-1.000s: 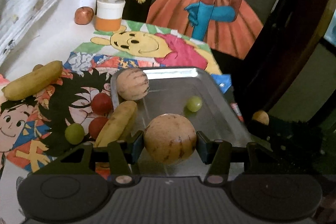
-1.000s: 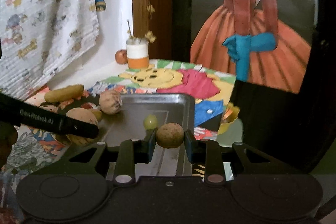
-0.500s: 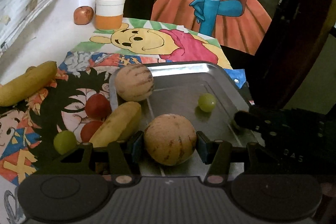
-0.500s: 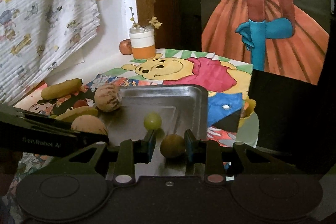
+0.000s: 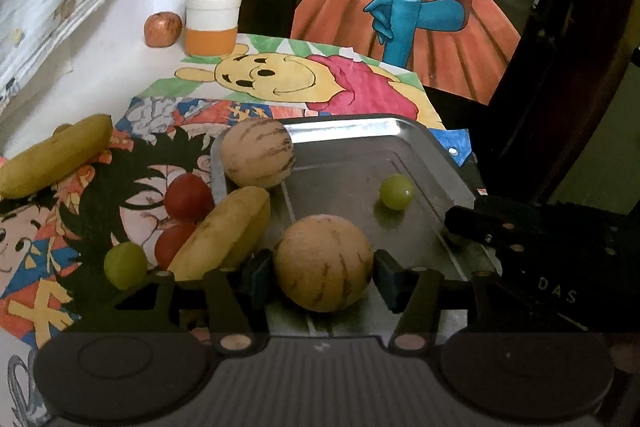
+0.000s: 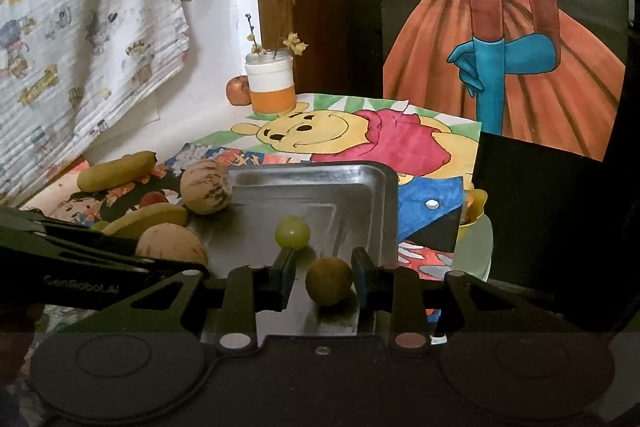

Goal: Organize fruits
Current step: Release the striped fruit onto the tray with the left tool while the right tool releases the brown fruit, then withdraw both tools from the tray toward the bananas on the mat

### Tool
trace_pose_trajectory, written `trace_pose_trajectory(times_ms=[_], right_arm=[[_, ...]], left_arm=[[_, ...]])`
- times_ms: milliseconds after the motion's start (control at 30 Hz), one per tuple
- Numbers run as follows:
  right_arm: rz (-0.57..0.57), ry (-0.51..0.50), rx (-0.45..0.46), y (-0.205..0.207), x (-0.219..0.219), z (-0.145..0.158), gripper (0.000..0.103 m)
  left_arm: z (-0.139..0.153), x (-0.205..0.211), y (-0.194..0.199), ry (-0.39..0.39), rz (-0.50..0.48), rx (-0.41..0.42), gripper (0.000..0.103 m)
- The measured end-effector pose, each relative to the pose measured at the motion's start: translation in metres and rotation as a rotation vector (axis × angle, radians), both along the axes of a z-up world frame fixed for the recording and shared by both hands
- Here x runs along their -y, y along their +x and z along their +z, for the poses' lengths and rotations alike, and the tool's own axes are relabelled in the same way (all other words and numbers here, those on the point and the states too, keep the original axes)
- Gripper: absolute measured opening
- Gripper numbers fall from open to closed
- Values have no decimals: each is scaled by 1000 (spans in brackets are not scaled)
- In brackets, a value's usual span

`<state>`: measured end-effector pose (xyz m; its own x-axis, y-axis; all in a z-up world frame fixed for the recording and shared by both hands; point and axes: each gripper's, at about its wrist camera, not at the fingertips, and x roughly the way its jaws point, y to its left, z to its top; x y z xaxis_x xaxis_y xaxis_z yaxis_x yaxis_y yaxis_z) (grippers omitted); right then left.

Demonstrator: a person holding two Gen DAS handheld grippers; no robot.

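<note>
A metal tray (image 5: pixel 360 131) lies on cartoon mats. My left gripper (image 5: pixel 322 277) straddles a striped tan melon (image 5: pixel 320 259) that rests in the tray's near part; its jaws are opening, with thin gaps at the pads. My right gripper (image 6: pixel 322 271) is opening around a small brownish round fruit (image 6: pixel 329 286) that sits on the tray (image 6: pixel 312 171), with a clear gap on its left. A green grape (image 5: pixel 396 191) and a second melon (image 5: pixel 257 153) are also in the tray. A banana (image 5: pixel 224 235) leans over its left rim.
On the mat left of the tray lie two tomatoes (image 5: pixel 188 197), a green grape (image 5: pixel 125 265) and another banana (image 5: pixel 56 157). A white-and-orange jar (image 5: pixel 213 21) and an apple (image 5: pixel 162 29) stand at the back. A yellow bowl (image 6: pixel 476 211) sits past the tray's right side.
The right gripper carried the small brown fruit down onto the tray and its jaws parted from it. The left jaws widened slightly off the melon.
</note>
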<state>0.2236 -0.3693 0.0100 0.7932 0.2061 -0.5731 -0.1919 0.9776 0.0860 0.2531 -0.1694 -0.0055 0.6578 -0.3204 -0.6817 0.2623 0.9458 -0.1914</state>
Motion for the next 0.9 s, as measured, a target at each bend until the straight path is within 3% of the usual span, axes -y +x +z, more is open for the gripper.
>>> trace_pose_trajectory(times_ms=[367,733,900], right_arm=[[-84,68,47,-42,8,28,58],[-125,73,66,-82,-5,47,95],[-138,50,52,-101,-19,53,102]], left_arm=[[13,-9,-24,-28,28,28,83],[39,-41,-65,-34,92,106,102],[46,-61,-84,-38,116,125,103]])
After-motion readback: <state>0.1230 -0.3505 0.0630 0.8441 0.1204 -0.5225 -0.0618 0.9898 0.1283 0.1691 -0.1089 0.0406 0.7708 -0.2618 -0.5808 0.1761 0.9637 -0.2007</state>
